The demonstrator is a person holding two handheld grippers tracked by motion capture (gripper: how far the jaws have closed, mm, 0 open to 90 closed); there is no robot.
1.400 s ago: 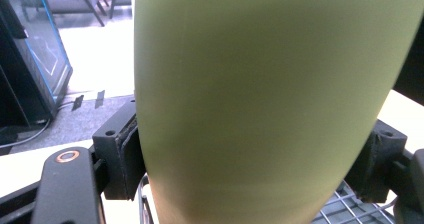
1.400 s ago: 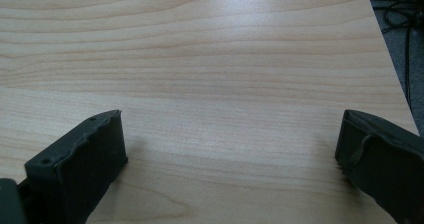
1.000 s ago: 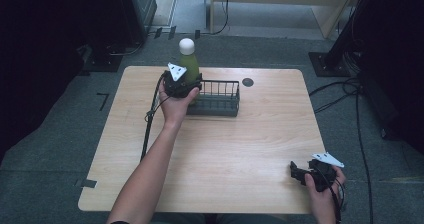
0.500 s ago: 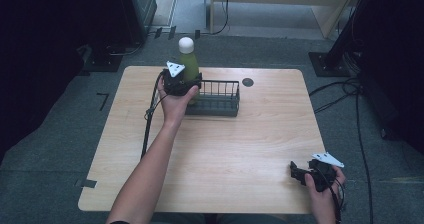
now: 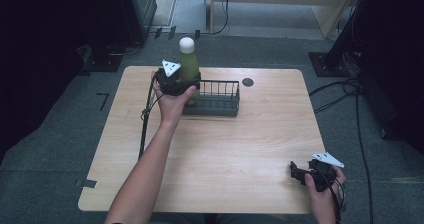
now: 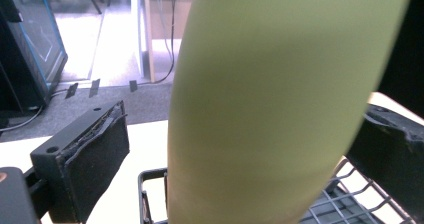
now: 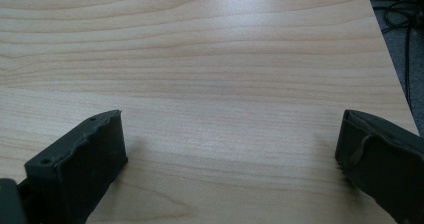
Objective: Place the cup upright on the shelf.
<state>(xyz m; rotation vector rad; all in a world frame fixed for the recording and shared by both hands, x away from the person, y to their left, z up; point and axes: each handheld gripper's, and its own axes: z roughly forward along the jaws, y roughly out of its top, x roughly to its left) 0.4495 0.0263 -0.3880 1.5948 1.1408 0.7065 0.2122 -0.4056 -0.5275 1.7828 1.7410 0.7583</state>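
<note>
Our left gripper point(image 5: 186, 85) stands spread around the green bottle point(image 5: 188, 64), upright in the wire basket point(image 5: 222, 104); next we likely withdraw. Our right gripper point(image 5: 300, 174) rests released on the table point(image 5: 240, 144).

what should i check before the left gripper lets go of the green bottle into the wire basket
1. Green bottle upright: ok.
2. Bottle base inside the wire basket: cannot tell, the hand hides it in the high view; the left gripper view shows basket wire beside the bottle.
3. Left gripper jaws around the bottle: ok, though whether the left pad touches it: cannot tell, a gap shows.
4. Right gripper clear of the basket: ok, it sits open at the table's near right corner.
5. Room in the basket: ok, its right part looks bare.
</note>
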